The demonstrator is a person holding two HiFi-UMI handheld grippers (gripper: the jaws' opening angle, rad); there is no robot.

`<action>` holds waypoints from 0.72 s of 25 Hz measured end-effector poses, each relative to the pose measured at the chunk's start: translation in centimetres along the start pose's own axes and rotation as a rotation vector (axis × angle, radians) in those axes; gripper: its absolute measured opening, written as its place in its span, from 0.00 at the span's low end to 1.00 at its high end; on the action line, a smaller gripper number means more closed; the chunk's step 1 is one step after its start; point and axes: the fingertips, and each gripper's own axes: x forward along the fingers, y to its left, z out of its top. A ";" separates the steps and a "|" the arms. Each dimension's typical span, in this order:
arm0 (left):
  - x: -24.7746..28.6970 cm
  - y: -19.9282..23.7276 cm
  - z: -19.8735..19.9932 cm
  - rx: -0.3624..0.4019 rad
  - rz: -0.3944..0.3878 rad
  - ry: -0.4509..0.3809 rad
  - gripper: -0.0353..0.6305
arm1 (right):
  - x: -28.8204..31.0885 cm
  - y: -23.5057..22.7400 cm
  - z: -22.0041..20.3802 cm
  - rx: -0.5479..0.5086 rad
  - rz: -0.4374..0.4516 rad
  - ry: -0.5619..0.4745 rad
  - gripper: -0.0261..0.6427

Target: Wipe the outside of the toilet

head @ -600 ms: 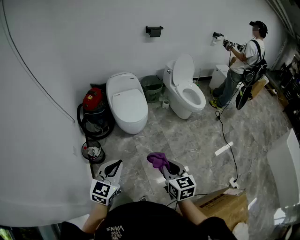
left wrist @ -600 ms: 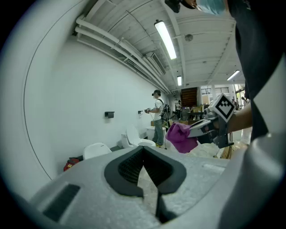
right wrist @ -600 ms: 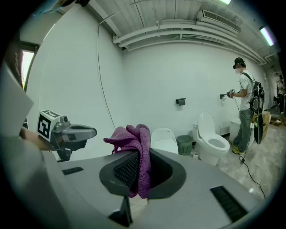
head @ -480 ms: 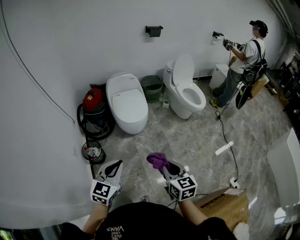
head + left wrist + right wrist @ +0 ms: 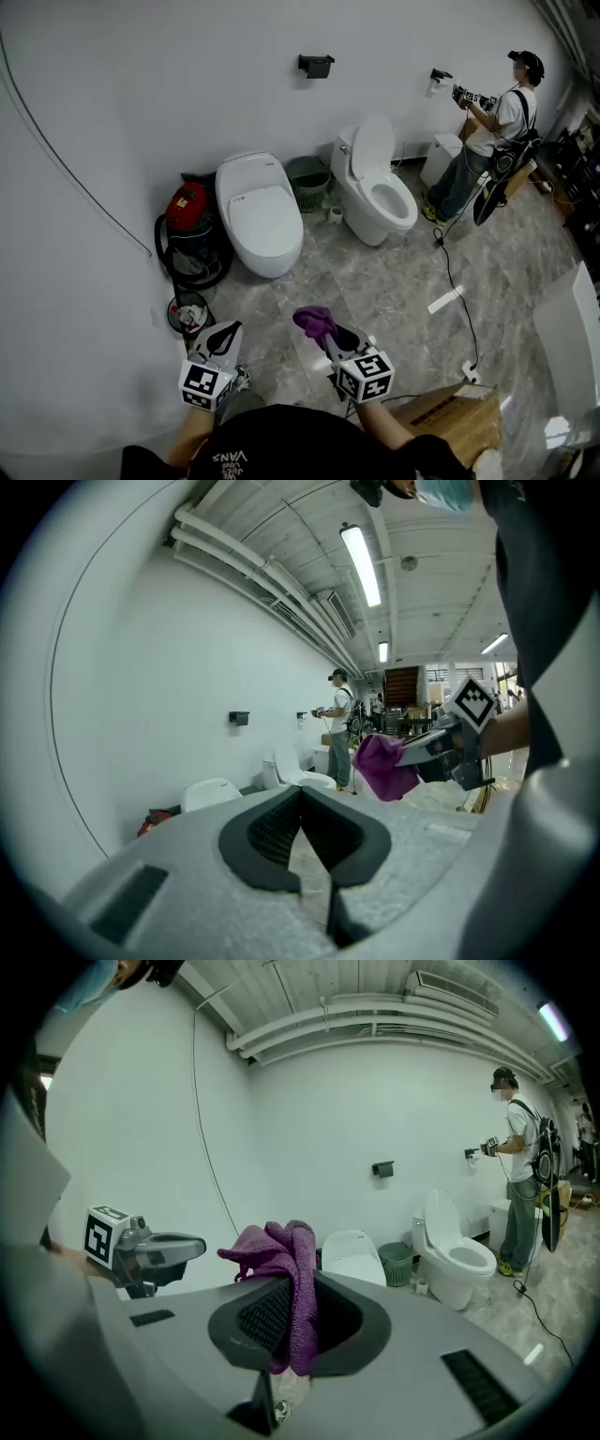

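Two white toilets stand against the far wall. The left toilet (image 5: 260, 214) has its lid down; the right toilet (image 5: 378, 187) has its lid up. My right gripper (image 5: 323, 328) is shut on a purple cloth (image 5: 315, 321), which bunches above the jaws in the right gripper view (image 5: 281, 1269). The left gripper (image 5: 225, 334) is held low beside it, shut with nothing in it. Both grippers hover over the marble floor, well short of the toilets. In the left gripper view the purple cloth (image 5: 382, 766) and the right gripper (image 5: 441, 752) show at the right.
A red vacuum cleaner (image 5: 190, 225) sits left of the closed toilet. A green waste bin (image 5: 308, 178) stands between the toilets. Another person (image 5: 487, 131) works at the wall on the far right. A cable (image 5: 457, 291) trails over the floor, and a cardboard box (image 5: 459, 417) lies near my right.
The view has shifted slightly, so the toilets sit a little lower and further right in the frame. Both grippers keep their pose, the cloth still gripped.
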 end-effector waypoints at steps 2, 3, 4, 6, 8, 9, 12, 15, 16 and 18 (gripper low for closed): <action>0.5 2.4 0.2 0.001 -0.002 -0.006 0.06 | 2.1 0.6 0.8 -0.010 -0.005 0.001 0.10; 0.7 3.5 0.3 0.002 -0.004 -0.007 0.06 | 3.1 0.8 1.3 -0.014 -0.008 0.001 0.10; 0.9 4.6 0.3 0.003 -0.007 -0.007 0.06 | 4.2 1.1 1.8 -0.016 -0.010 0.001 0.10; 1.2 6.9 0.4 0.005 -0.007 -0.005 0.06 | 6.3 1.7 2.7 -0.016 -0.011 0.001 0.10; 1.4 9.3 0.2 0.000 -0.007 -0.003 0.06 | 8.7 2.5 3.3 -0.011 -0.011 -0.001 0.10; 1.5 10.5 0.1 -0.002 -0.009 -0.002 0.06 | 9.9 2.9 3.7 -0.008 -0.012 -0.001 0.10; 2.0 13.9 0.0 -0.002 -0.020 0.001 0.06 | 13.0 4.1 4.7 -0.004 -0.017 -0.002 0.10; 2.2 16.6 -0.2 -0.002 -0.031 0.008 0.06 | 15.3 4.9 5.3 0.002 -0.034 -0.003 0.10; 2.3 17.2 -0.4 0.000 -0.039 0.013 0.06 | 15.9 5.0 5.3 0.006 -0.041 -0.002 0.10; 2.7 18.4 -0.8 0.008 -0.055 0.024 0.06 | 17.0 4.9 5.2 0.010 -0.055 0.002 0.10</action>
